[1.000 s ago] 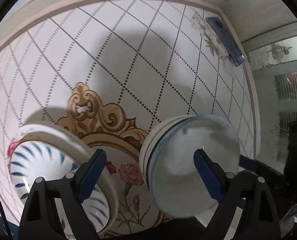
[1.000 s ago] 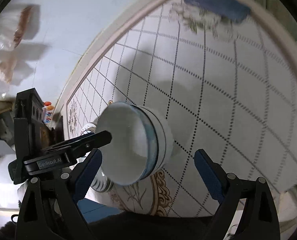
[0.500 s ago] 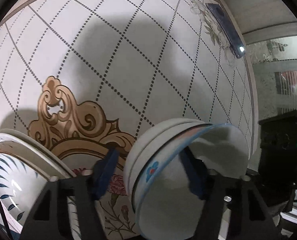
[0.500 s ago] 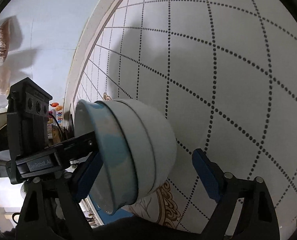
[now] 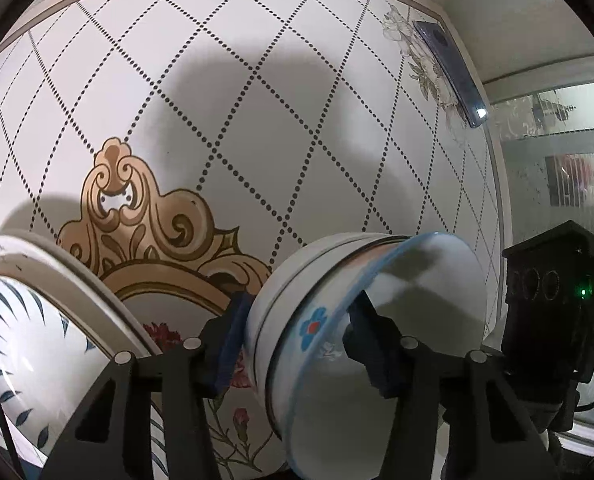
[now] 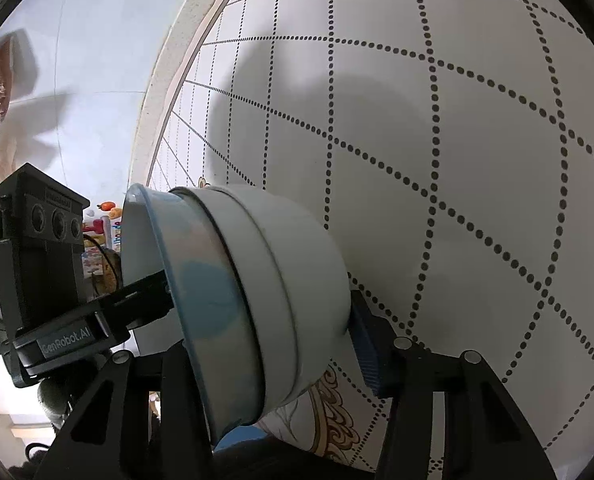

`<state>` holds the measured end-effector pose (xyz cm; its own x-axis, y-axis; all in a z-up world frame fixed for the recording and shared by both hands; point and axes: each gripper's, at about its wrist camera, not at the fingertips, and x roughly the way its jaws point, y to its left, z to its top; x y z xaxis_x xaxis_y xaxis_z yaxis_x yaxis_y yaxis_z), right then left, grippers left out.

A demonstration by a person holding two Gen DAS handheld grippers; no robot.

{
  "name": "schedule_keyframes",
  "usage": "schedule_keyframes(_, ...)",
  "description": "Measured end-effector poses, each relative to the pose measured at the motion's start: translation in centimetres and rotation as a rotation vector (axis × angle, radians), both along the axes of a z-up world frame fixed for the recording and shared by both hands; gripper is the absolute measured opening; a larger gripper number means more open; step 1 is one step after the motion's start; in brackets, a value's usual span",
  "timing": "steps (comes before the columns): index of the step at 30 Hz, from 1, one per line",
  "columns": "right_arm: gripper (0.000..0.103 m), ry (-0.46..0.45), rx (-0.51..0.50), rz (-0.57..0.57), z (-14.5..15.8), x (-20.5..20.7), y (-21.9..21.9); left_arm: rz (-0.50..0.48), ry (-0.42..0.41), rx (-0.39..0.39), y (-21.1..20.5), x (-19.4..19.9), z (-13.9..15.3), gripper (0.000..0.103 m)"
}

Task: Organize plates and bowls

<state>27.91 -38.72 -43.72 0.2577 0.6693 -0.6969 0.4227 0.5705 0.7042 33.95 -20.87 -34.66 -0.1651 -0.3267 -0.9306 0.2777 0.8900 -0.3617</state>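
A stack of nested bowls [image 5: 305,320], white ones under a blue-rimmed one with a blue flower, stands on the table between both grippers. My left gripper [image 5: 297,344] is shut on the stack's wall: one pad outside, one inside the top bowl. In the right wrist view the same stack [image 6: 265,300] sits between the fingers of my right gripper [image 6: 269,344], with the right pad [image 6: 363,352] against its outer wall; the left finger is hidden behind the bowls. A plate with blue leaf marks [image 5: 37,332] lies at lower left.
The table [image 5: 257,120] has a white cloth with dotted diamonds and a gold scroll motif. A dark phone [image 5: 451,72] lies at its far right edge. A glass panel [image 5: 557,160] stands to the right.
Both grippers moved in on the bowl stack. My left gripper went from open around it to shut on its wall; my right gripper's fingers narrowed around it.
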Motion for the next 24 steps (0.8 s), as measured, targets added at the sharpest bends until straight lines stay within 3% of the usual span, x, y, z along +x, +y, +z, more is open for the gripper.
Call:
schedule_keyframes(14, 0.053, -0.008, -0.014, 0.030, 3.3, -0.4, 0.5, 0.057, -0.014, 0.001, 2.2, -0.5, 3.0, 0.049)
schedule_keyframes(24, 0.053, -0.038, -0.003, 0.161, 6.7, 3.0, 5.9, 0.186, -0.045, 0.007, 9.3, -0.3, 5.9, 0.049)
